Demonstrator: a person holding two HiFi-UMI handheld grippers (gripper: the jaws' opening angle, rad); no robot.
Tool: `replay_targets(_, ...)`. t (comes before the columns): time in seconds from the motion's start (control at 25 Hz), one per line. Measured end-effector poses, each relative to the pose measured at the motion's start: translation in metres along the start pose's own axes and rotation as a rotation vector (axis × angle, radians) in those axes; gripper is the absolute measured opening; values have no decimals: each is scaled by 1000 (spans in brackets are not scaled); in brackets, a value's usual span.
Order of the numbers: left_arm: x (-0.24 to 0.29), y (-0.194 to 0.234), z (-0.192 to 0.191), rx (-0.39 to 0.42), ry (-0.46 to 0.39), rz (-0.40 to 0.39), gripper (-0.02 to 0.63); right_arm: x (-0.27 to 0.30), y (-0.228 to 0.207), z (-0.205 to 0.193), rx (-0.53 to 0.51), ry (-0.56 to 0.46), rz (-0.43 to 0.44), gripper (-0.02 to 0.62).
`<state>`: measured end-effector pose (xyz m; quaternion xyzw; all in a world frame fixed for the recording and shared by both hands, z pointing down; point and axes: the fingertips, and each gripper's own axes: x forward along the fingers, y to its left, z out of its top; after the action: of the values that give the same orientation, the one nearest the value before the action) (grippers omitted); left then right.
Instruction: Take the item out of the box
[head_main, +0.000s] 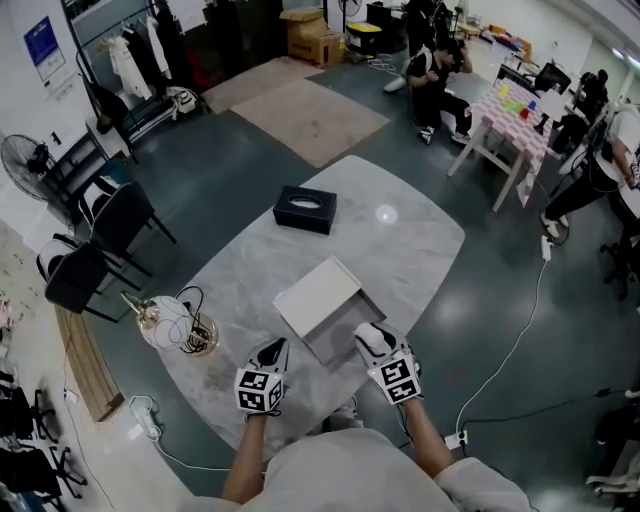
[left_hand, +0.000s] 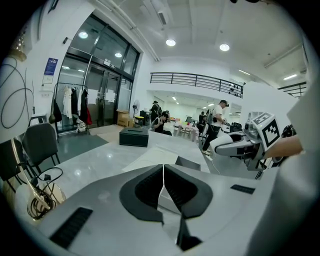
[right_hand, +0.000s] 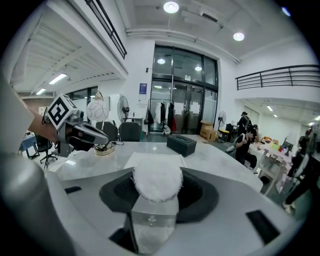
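- White fluffy pad (right_hand: 157, 182), round in outline, is clamped between the jaws of the right gripper (right_hand: 156, 196). A clear piece (right_hand: 152, 222) sits just below it in the same grip.
- In the head view the right gripper (head_main: 372, 338) is at the near right edge of the open grey box (head_main: 335, 340). The pad itself cannot be made out from there.
- The box's white lid (head_main: 316, 297) lies against its far left side, on the pale marble table (head_main: 410, 245).
- The left gripper (left_hand: 162, 186) has its jaws pressed together with nothing between them. It is over the table, just beside the box's near left corner.
- A black tissue box (head_main: 305, 210) stands farther out on the table, well apart from the grey box.
- A wire ornament (head_main: 172, 325) sits at the table's left edge, near the left gripper.
- Beyond the table, a seated person (head_main: 435, 85) is near a smaller table (head_main: 515, 115).
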<state>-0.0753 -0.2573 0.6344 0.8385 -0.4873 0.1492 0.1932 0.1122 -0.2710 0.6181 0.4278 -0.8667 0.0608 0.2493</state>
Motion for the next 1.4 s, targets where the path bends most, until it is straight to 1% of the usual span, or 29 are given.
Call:
replay_targets(0.28,-4,-4,17,17,-33,5,18,-12,-10,33,-10,-80,-31,187)
replay_targets(0.72,-8,-1,46,41,-89,31,18,-24,-24,58,-27,-142,-59,186)
replay_targets(0.96,-9,0,56,50,-109,42,18,-26,-30,62,-32,-158,-74,186)
replay_targets(1.4,-11,-3,57,60,-113,42,18,-33,-30,59,-18,-164,-91,184)
